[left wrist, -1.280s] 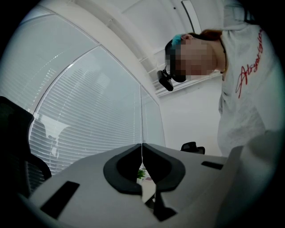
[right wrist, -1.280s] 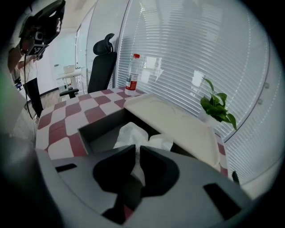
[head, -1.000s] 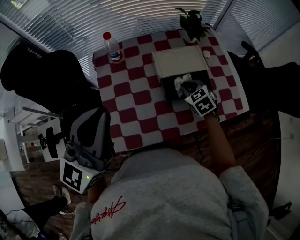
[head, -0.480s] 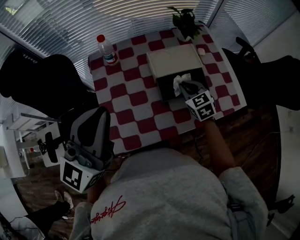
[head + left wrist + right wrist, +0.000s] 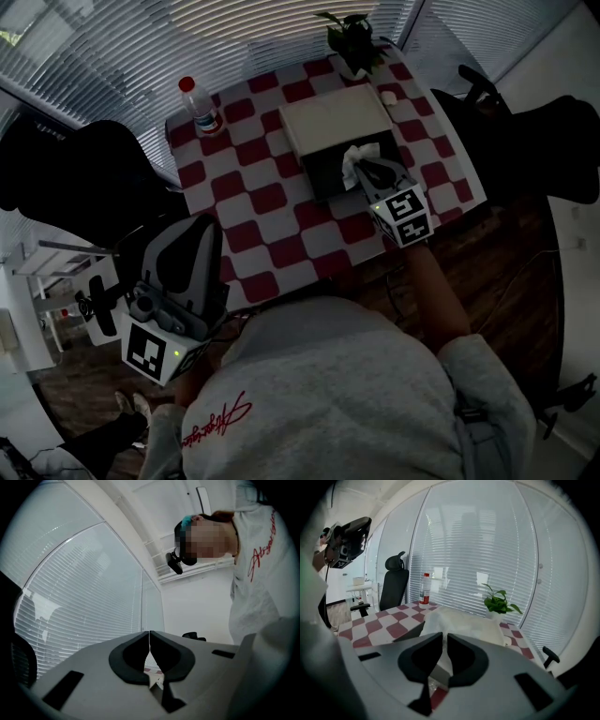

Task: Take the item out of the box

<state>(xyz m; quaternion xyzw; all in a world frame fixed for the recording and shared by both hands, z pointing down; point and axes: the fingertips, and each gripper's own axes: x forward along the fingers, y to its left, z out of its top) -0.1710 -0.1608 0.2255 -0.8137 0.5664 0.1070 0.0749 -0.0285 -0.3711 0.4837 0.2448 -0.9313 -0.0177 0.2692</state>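
The right tool (image 5: pixel 362 172), clamped on the white item (image 5: pixel 353 157), holds it just above the black box (image 5: pixel 323 175), while the left tool (image 5: pixel 149 641), jaws together on nothing, waits far off.

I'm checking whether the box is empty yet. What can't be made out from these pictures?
- Inside of the box: too dark in the head view. In the right gripper view the white item and the right gripper cover it.
- What the white item is: crumpled, no detail in either view.
- Small white thing beside the plant: too small in the head view.
- Label on the bottle: too small in both views.
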